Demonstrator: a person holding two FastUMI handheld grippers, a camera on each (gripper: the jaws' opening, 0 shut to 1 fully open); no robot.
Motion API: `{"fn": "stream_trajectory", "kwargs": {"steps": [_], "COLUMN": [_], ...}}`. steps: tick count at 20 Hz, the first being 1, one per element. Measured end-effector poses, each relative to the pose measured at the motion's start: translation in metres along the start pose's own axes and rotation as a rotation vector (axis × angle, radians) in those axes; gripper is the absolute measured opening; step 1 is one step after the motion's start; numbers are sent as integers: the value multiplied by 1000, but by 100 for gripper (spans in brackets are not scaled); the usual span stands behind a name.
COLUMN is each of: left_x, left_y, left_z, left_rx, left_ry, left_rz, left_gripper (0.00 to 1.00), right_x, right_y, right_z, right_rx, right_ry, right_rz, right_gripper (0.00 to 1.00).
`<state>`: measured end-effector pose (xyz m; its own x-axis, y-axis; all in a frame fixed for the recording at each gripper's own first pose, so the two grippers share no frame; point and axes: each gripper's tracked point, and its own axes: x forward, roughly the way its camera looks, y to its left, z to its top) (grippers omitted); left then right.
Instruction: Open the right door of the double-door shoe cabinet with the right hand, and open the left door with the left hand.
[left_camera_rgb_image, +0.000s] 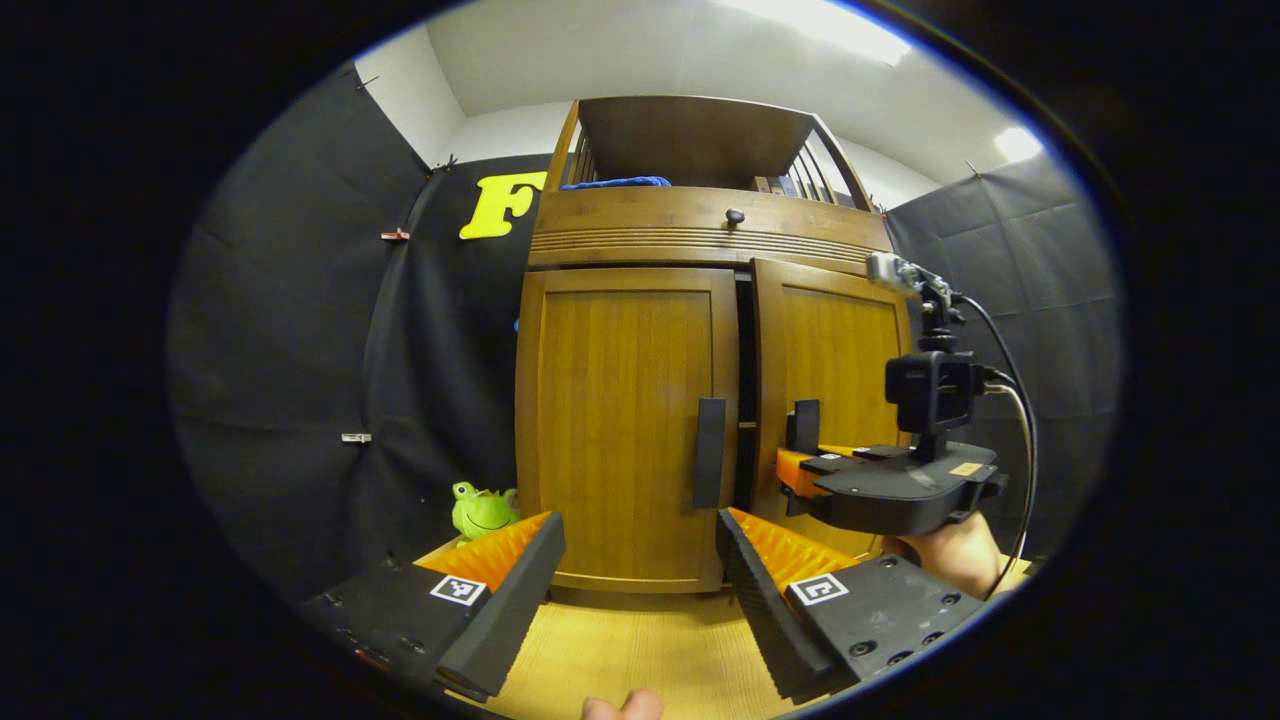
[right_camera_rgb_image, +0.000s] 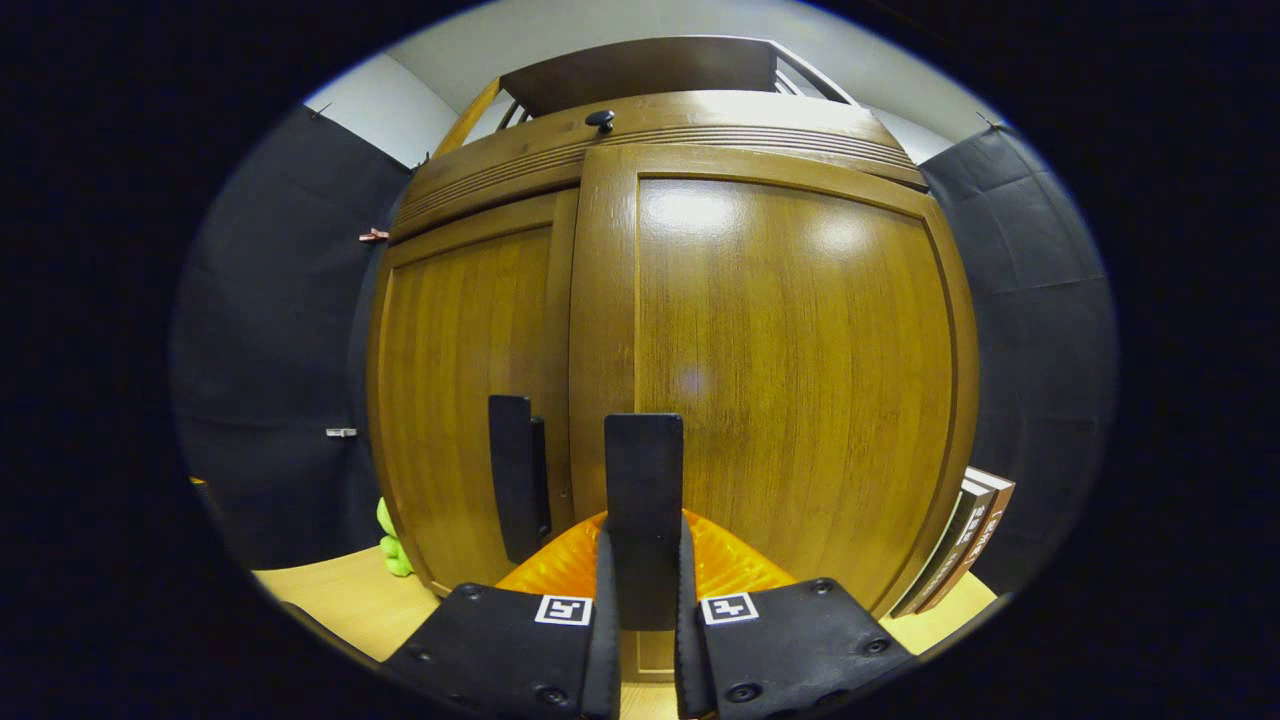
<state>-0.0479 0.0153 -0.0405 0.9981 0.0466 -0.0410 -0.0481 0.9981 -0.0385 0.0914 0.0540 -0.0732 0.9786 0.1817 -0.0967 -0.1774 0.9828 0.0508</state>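
My right gripper's fingers clamp the right door handle; my left gripper gapes wide near the left door.

Frog toy left of cabinet; books right.

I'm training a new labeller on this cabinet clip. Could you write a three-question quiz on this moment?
1. True or false: the right gripper is shut on the right door handle.
2. What is the state of the left gripper? A) open B) shut on the left door handle
3. Which door stands slightly ajar?

Key: 1 true; 2 A; 3 the right door.
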Motion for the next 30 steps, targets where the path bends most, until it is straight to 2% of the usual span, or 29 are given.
{"fn": "stream_trajectory", "kwargs": {"steps": [1,2,3,4,5,6,7,12,13,14,15,17,18,19,25,26,28,29,30], "left_x": [-1,-1,-1,-1,-2,-2,-2,-3,-4,-3,-4,-4,-5,-4,0,0,2,2,2], "left_y": [-1,-2,-3,-4,-6,-9,-11,-25,-29,-32,-35,-42,-47,-52,-78,-82,-90,-94,-97], "left_z": [0,1,1,2,2,2,2,6,6,7,7,8,10,11,5,5,5,4,4], "left_rx": [-1,-2,-2,-2,-2,-3,-3,-7,-7,-6,-5,-8,-11,-13,-9,-6,-4,-4,-6], "left_ry": [0,0,1,-1,-2,-3,-4,-8,-9,-9,-11,-14,-16,-19,-15,-14,-13,-12,-12], "left_rz": [1,3,3,6,7,7,5,-3,-5,-5,-6,-10,-16,-21,-51,-58,-70,-75,-80], "left_gripper": [94,94,94,94,94,94,94,94,93,94,93,94,94,93,95,95,93,93,93], "right_x": [-9,-18,-26,-35,-45,-54,-63,-102,-108,-114,-121,-133,-138,-143,-173,-177,-184,-187,-189], "right_y": [-1,-1,-4,-6,-9,-12,-15,-34,-39,-43,-48,-58,-62,-67,-104,-110,-121,-129,-137], "right_z": [1,2,3,3,4,5,7,12,12,13,15,17,18,18,23,23,25,26,28], "right_rx": [2,-1,-2,1,8,16,23,26,27,28,32,38,41,43,24,22,21,17,7], "right_ry": [1,2,0,-1,-1,-3,-6,-24,-24,-25,-26,-31,-34,-38,-44,-40,-35,-36,-38], "right_rz": [11,22,31,41,53,62,68,74,75,76,75,72,70,67,1,-7,-22,-36,-58], "right_gripper": [25,21,25,20,20,25,25,25,20,20,25,25,20,25,24,19,24,19,23]}}
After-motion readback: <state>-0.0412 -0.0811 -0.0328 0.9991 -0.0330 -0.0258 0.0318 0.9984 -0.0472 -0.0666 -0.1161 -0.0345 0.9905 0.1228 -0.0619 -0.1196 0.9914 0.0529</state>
